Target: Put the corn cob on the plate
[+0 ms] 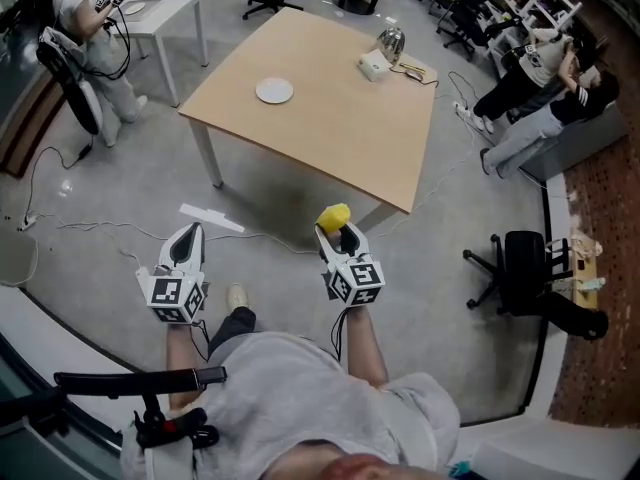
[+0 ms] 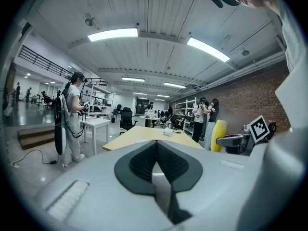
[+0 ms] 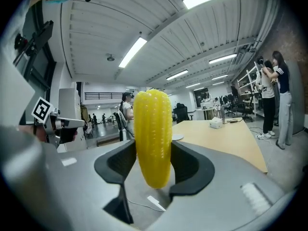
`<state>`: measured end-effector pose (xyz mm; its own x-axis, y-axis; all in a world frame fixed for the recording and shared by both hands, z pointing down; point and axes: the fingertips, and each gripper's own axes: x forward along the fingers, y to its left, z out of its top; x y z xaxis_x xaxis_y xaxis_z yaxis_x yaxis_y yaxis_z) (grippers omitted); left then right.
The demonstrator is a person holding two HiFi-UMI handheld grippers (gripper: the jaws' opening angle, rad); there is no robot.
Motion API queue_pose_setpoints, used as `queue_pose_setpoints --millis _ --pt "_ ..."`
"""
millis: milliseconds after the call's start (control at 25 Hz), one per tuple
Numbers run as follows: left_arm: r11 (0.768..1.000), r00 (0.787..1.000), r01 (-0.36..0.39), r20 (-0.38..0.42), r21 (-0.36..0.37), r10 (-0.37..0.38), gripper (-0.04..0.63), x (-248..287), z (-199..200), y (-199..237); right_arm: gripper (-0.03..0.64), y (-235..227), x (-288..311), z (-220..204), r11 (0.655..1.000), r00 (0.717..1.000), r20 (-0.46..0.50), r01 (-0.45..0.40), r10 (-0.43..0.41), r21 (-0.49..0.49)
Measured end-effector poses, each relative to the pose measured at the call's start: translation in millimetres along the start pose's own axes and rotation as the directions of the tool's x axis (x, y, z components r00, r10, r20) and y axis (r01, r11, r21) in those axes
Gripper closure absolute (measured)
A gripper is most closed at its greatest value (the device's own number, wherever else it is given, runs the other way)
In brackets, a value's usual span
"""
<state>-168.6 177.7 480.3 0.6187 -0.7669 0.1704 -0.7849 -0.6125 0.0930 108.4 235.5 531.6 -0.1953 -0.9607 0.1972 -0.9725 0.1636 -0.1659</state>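
The yellow corn cob (image 3: 153, 138) stands upright between the pads of my right gripper (image 3: 154, 149), which is shut on it. In the head view, the cob (image 1: 334, 215) and the right gripper (image 1: 337, 234) are over the grey floor, short of the wooden table (image 1: 340, 128). A small white plate (image 1: 274, 90) lies near the table's far left side and shows behind the cob (image 3: 177, 137). My left gripper (image 1: 190, 232) hangs level beside the right one. Its jaws meet at the tips with nothing between them (image 2: 156, 146). The cob (image 2: 219, 134) shows at its right.
A white box (image 1: 373, 65) and a metal kettle (image 1: 391, 41) stand at the table's far right. A black office chair (image 1: 525, 268) is at the right. People stand at the left (image 1: 90, 28) and the right (image 1: 540, 78). Cables and a white strip (image 1: 210, 218) lie on the floor.
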Motion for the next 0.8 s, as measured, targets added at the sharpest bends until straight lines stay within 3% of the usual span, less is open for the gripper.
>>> queue_pose_setpoints --millis 200,480,800 --pt "1.000 1.000 0.020 0.003 -0.003 -0.020 0.575 22.3 6.6 53.9 0.387 22.6 48.5 8.9 1.000 1.000 0.001 0.012 -0.012 -0.006" --pt "0.998 0.998 0.052 0.017 0.023 -0.052 0.575 32.7 19.5 58.2 0.387 20.0 56.8 14.4 0.999 0.999 0.028 0.044 -0.044 -0.006" --pt "0.995 0.995 0.101 0.019 0.014 -0.101 0.575 57.5 23.7 132.2 0.387 54.6 113.2 17.9 0.995 0.995 0.022 0.097 -0.097 0.005"
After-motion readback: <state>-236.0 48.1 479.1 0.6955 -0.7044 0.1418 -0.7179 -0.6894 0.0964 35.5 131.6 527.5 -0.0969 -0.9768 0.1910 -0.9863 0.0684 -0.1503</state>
